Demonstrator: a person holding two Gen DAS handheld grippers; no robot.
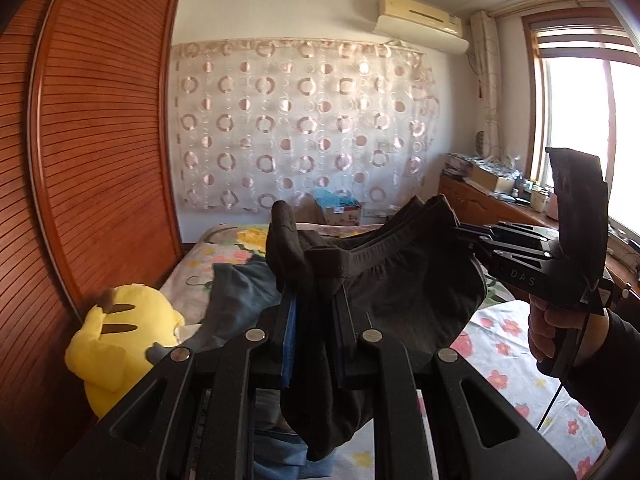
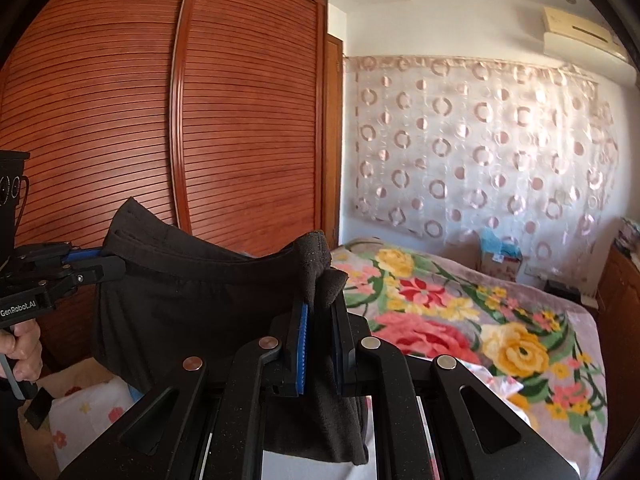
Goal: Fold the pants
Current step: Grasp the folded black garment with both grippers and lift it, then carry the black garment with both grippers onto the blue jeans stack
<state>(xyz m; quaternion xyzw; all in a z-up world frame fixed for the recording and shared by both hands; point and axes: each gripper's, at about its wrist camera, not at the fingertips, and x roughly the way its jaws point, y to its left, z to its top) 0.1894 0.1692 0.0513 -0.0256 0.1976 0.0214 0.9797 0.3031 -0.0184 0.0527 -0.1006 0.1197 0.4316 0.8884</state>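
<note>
Floral bed (image 2: 460,320) below; left gripper (image 1: 312,304) and right gripper (image 2: 320,320) both clamped on dark pants (image 1: 400,292) waistband, held aloft. Keep waistband taut and level while lowering.

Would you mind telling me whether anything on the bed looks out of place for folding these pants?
A yellow plush toy lies at the bed's edge by the wardrobe, beside a blue garment; both crowd the folding space. The dark pants hang held between both grippers.
</note>
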